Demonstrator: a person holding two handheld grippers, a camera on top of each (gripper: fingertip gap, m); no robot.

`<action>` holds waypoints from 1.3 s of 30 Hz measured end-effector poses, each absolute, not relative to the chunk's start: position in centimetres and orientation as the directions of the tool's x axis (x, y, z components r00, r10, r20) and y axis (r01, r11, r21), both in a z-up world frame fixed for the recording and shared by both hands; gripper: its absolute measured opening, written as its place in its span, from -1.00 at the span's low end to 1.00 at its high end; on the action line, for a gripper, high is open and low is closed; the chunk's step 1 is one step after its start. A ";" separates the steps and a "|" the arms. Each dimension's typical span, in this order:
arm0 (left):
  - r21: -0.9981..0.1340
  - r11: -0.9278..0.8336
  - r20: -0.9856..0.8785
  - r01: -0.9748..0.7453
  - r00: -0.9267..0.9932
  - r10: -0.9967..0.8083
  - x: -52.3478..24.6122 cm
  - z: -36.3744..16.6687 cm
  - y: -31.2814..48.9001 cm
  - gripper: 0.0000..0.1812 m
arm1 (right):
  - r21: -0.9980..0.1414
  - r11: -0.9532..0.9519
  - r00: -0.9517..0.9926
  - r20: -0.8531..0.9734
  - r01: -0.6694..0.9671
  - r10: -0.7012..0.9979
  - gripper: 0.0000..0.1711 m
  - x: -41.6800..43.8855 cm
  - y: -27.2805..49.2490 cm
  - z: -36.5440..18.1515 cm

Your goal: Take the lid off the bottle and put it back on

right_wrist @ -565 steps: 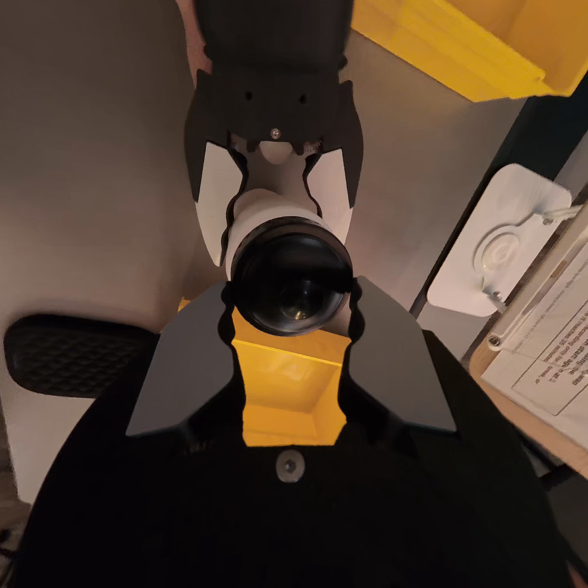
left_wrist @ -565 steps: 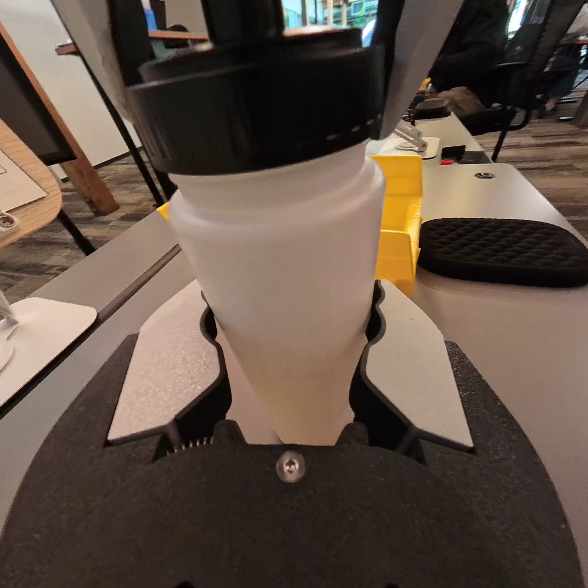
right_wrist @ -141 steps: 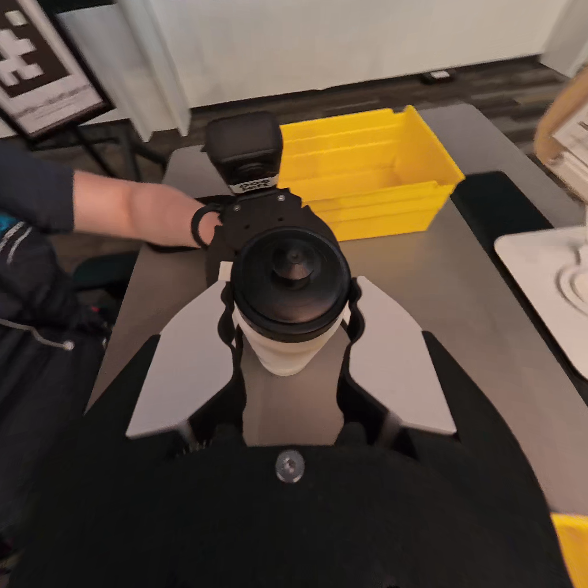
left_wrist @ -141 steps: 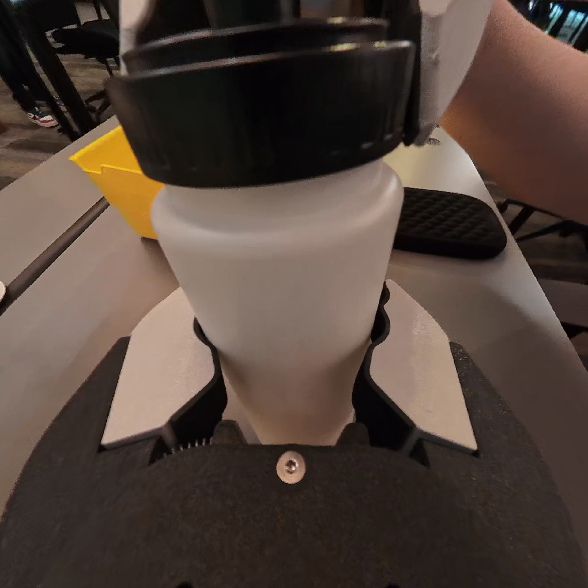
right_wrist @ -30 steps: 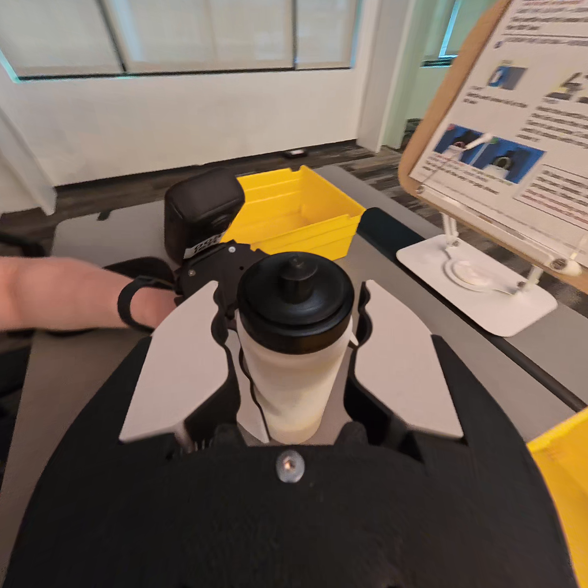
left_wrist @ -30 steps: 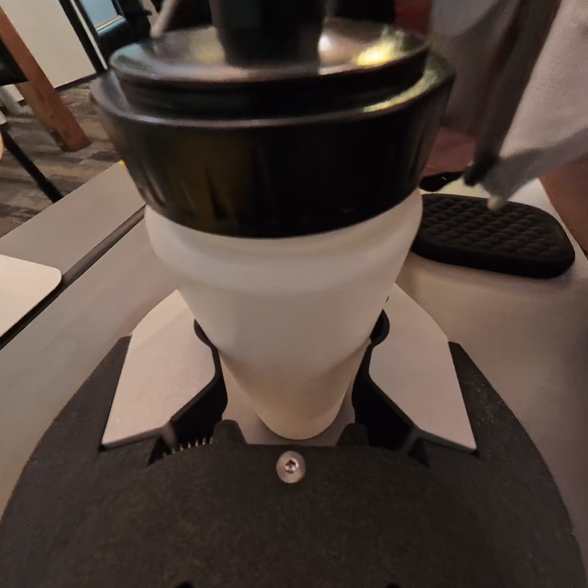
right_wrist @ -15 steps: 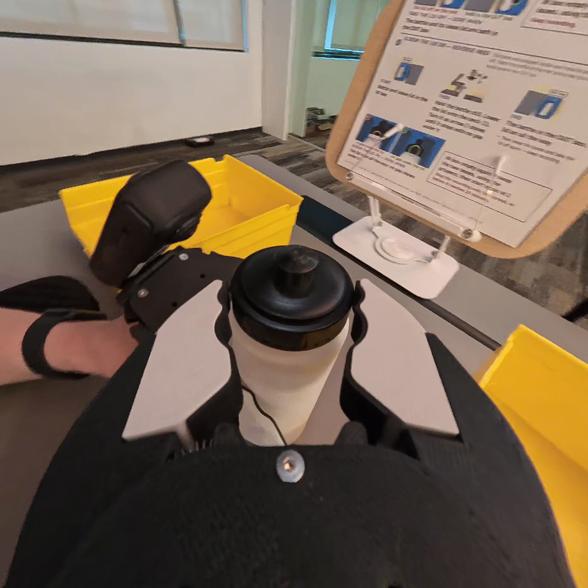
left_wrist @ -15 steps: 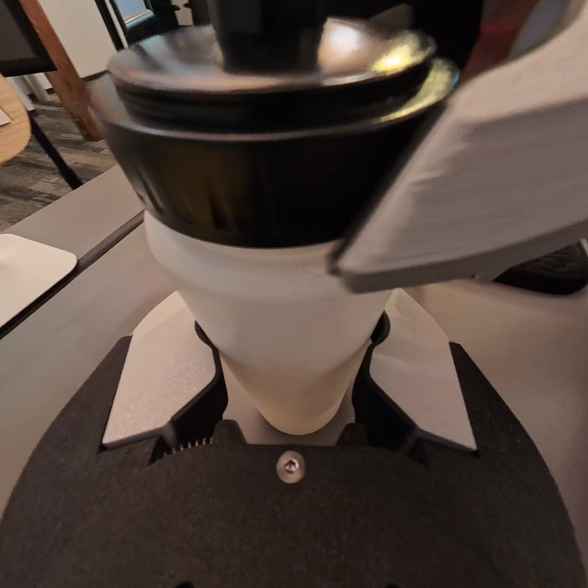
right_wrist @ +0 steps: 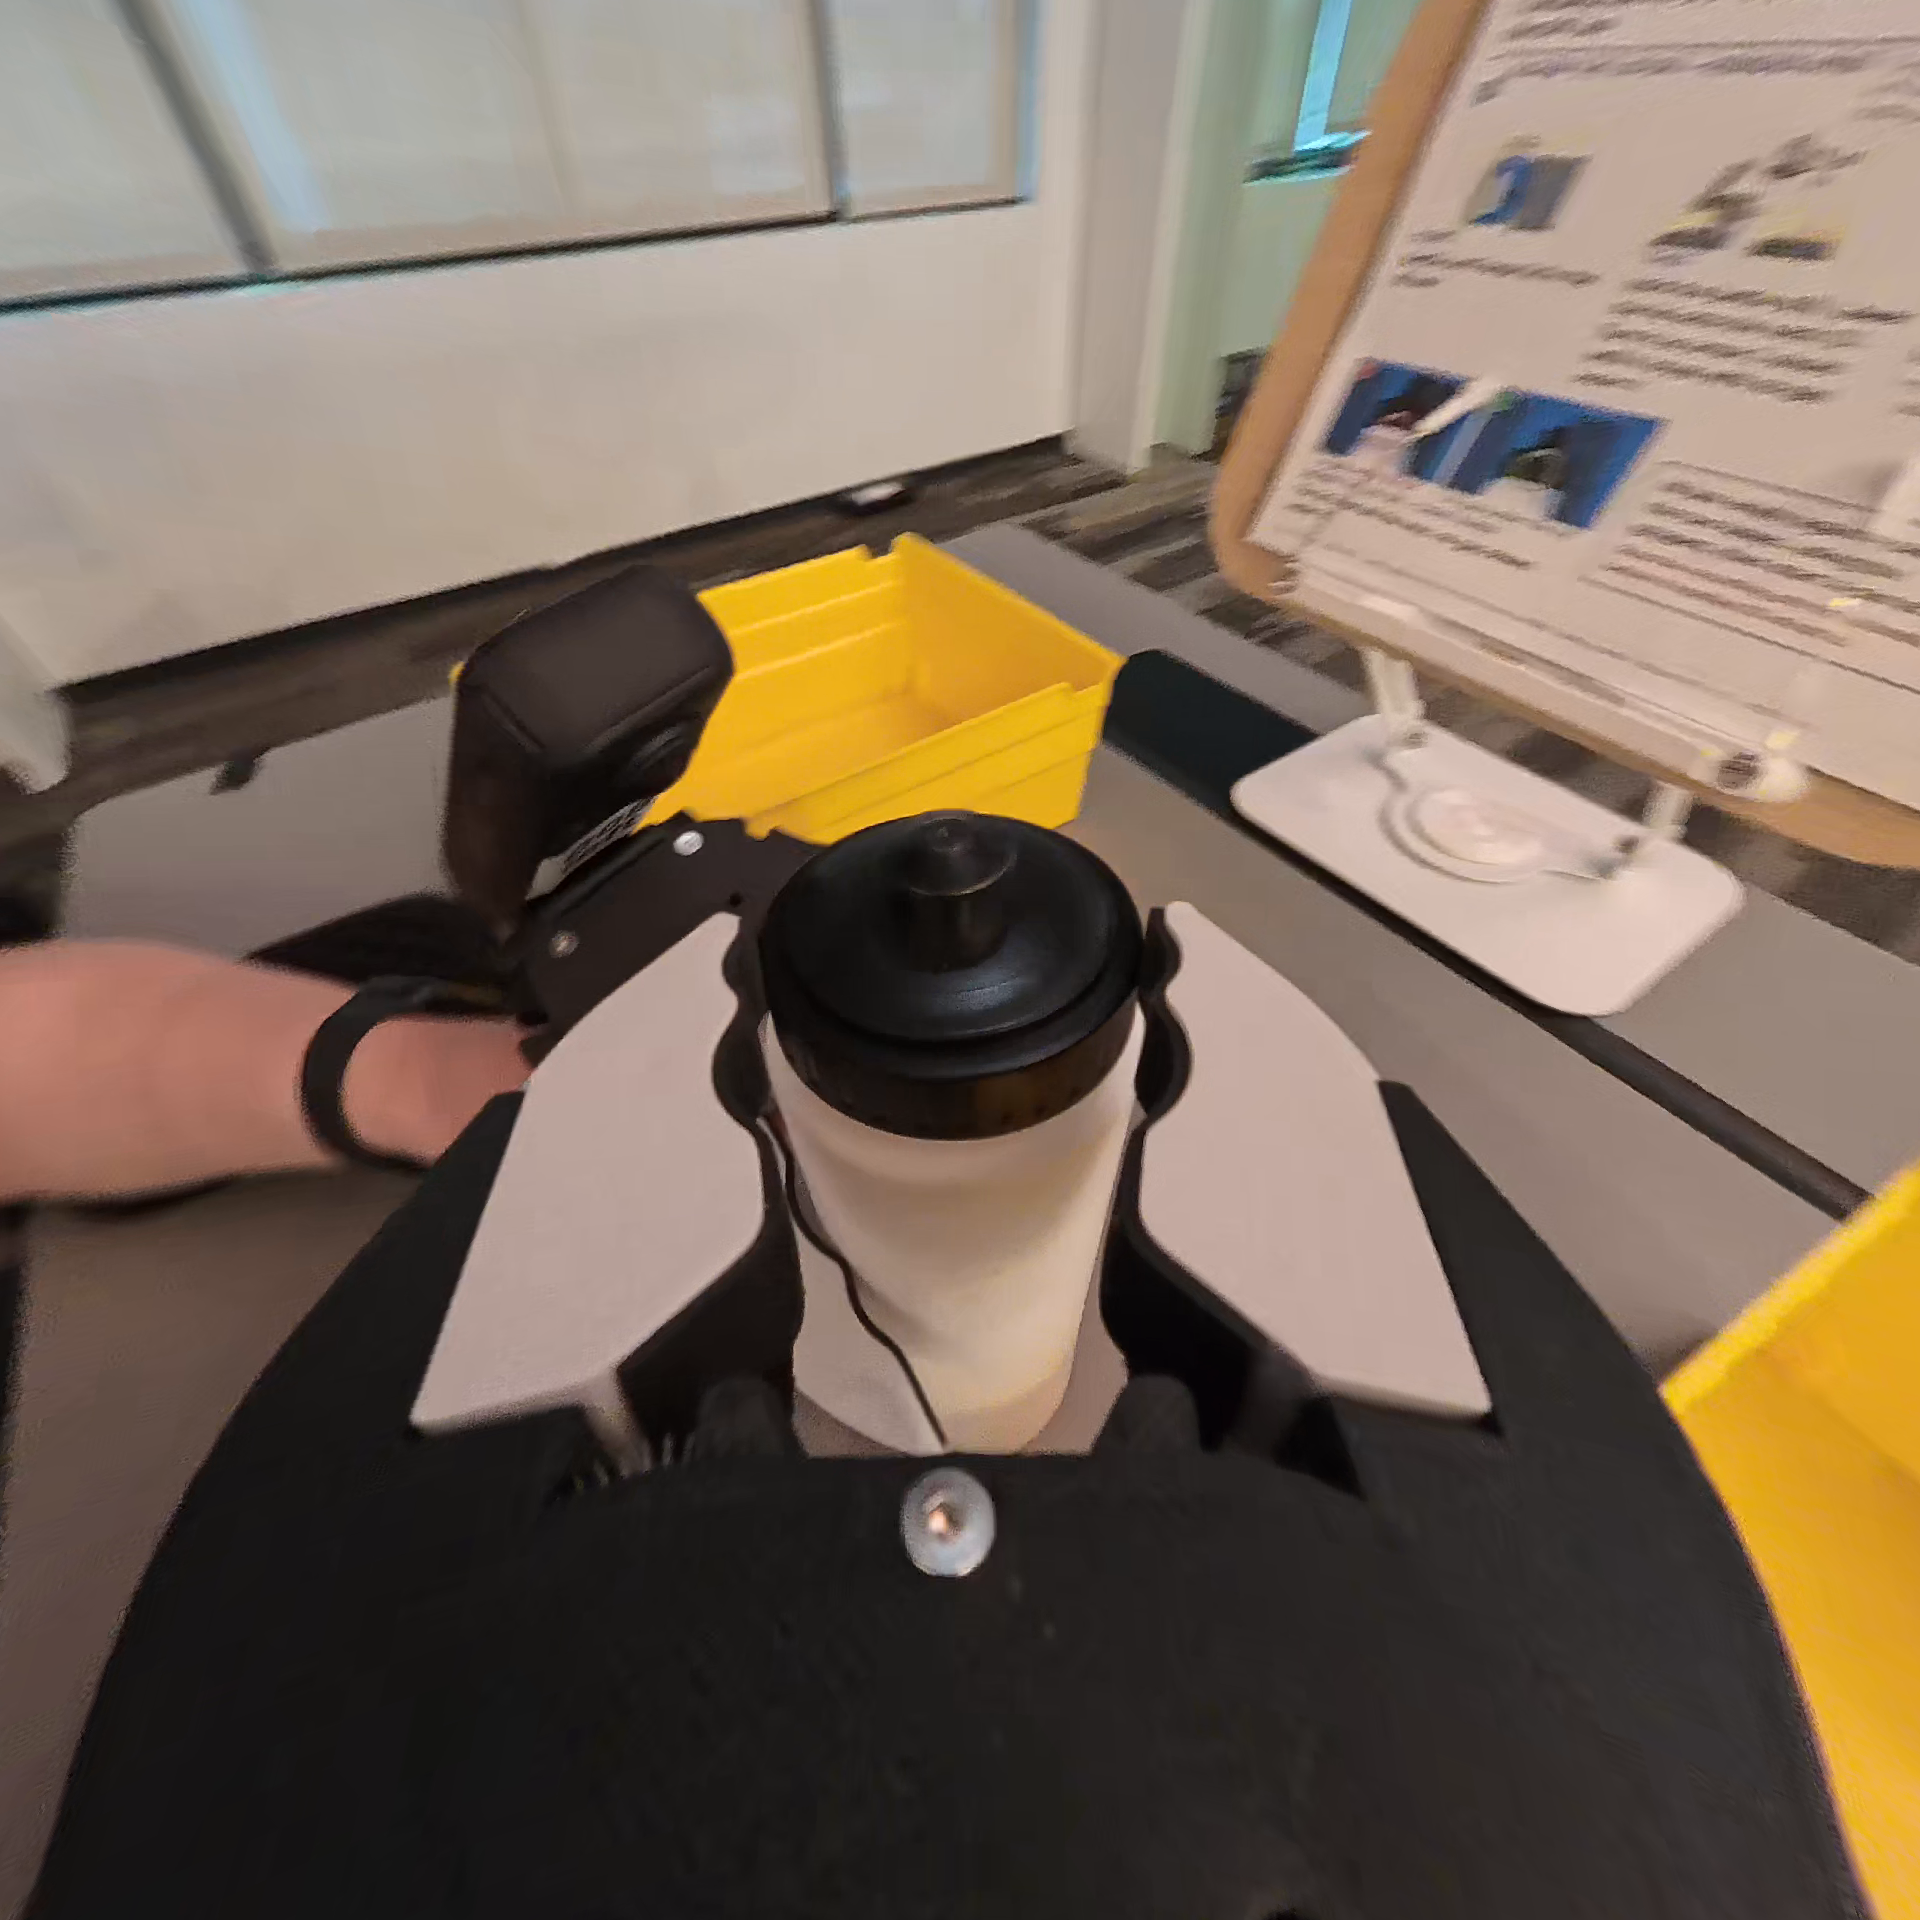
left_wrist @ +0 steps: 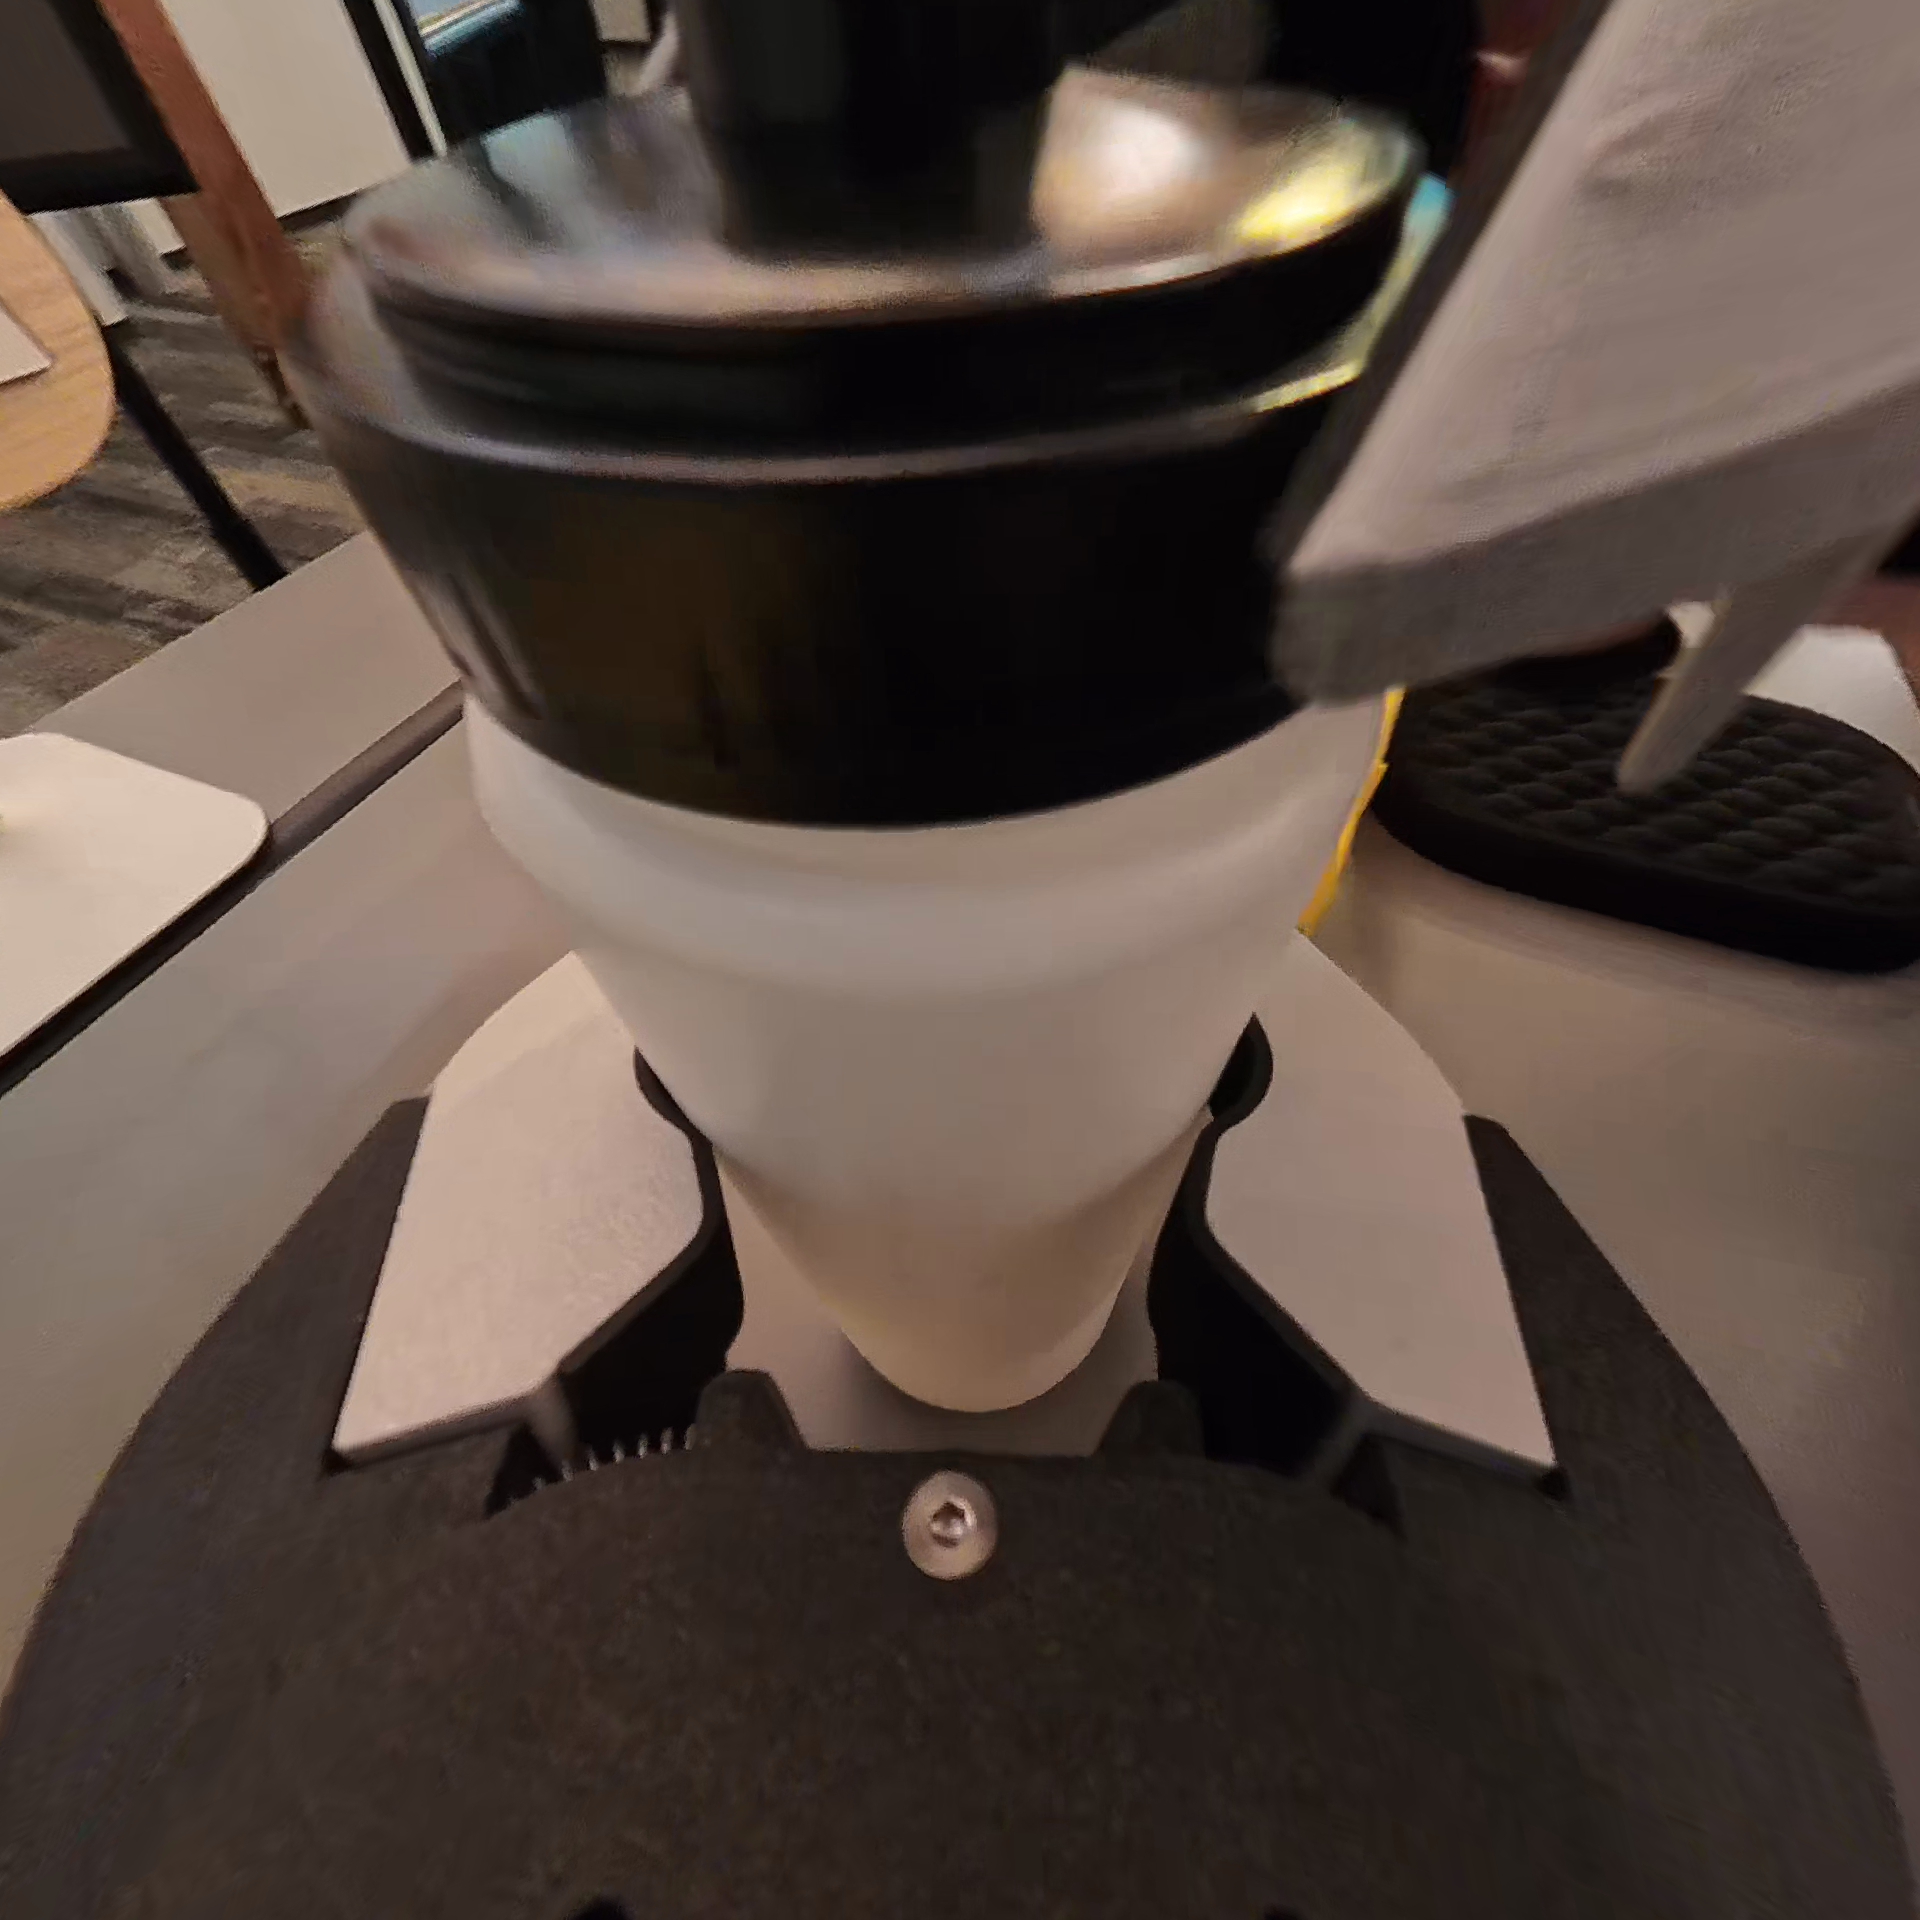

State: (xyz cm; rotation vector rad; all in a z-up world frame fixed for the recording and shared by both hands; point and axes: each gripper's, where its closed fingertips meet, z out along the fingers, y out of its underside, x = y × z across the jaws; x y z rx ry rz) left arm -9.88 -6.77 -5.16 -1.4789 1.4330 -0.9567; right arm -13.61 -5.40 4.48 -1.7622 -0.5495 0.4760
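A: Where is the bottle (left_wrist: 935, 1039)?

B: Upright between the left claw (left_wrist: 945, 1122) fingers, which pinch its white body low down. The black lid (right_wrist: 951, 987) sits on top of it.

A: And the right claw (right_wrist: 951, 997)?

B: Its two fingers flank the lid, one on each side, just beside it. Whether they press the lid or stand a little off I cannot tell. In the left wrist view one grey fingertip (left_wrist: 1558, 436) of it crosses in front of the lid's right edge.

A: What lies around?

B: Beyond the right claw a yellow bin (right_wrist: 904, 696) stands on the grey bench (right_wrist: 1299, 1039), partly hidden by the left claw's black camera block (right_wrist: 582, 707). To its left a person's forearm (right_wrist: 156, 1060) reaches in. To its right stands a white stand base (right_wrist: 1507, 883) carrying a wooden-edged instruction board (right_wrist: 1610, 364). A second yellow bin (right_wrist: 1829, 1507) shows at the near right edge.

A: Anything past the left claw?

B: A black textured mat (left_wrist: 1662, 831) on the bench to its right.
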 end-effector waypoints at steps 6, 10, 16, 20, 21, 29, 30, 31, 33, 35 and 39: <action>-0.936 0.026 -0.043 -0.350 0.041 -0.998 -9.9 -5.1 -7.0 0.10 | -0.981 -0.156 0.880 0.027 0.114 0.475 -0.19 -13.2 -5.8 4.6; -0.936 0.063 -0.056 -0.345 -0.032 -0.998 -9.7 -5.1 -7.8 0.10 | -0.979 -0.161 0.720 -0.024 0.123 0.694 -0.09 -13.5 -6.6 5.2; -0.934 0.071 -0.057 -0.349 -0.049 -0.997 -9.6 -5.2 -8.3 0.10 | -0.941 -0.208 0.612 -0.001 0.267 0.791 -0.14 -13.7 -6.9 4.0; -0.930 0.021 -0.038 -0.368 0.040 -0.998 -9.7 -5.2 -7.3 0.10 | -0.956 -0.256 0.789 -0.045 0.145 0.613 -0.13 -13.6 -5.8 4.0; -0.928 0.017 -0.040 -0.373 0.055 -0.998 -9.8 -5.3 -7.2 0.10 | -0.964 -0.246 0.844 -0.048 0.101 0.534 -0.13 -13.4 -5.6 4.0; -0.938 0.051 -0.038 -0.343 -0.044 -0.998 -9.7 -5.1 -8.0 0.10 | -0.971 -0.173 0.779 0.022 0.166 0.627 -0.02 -13.9 -6.6 4.1; -0.939 0.057 -0.040 -0.341 -0.056 -0.998 -9.6 -5.1 -8.1 0.10 | -0.968 -0.172 0.737 0.018 0.181 0.675 -0.02 -13.9 -6.8 4.1; -0.938 0.067 -0.046 -0.339 -0.071 -0.996 -9.6 -5.1 -8.3 0.10 | -0.965 -0.167 0.708 0.025 0.200 0.706 -0.05 -13.6 -6.9 4.2; -0.937 0.074 -0.049 -0.341 -0.082 -0.995 -9.5 -5.1 -8.6 0.10 | -0.951 -0.163 0.664 0.055 0.262 0.745 -0.15 -13.4 -7.0 3.9; -0.936 0.065 -0.044 -0.347 -0.069 -0.997 -9.6 -5.2 -8.4 0.10 | -0.949 -0.172 0.668 0.051 0.263 0.743 -0.15 -13.5 -6.9 3.9; -0.931 0.015 -0.024 -0.364 0.020 -1.000 -9.6 -5.2 -7.5 0.10 | -0.965 -0.207 0.799 0.003 0.159 0.601 -0.16 -13.4 -6.1 3.8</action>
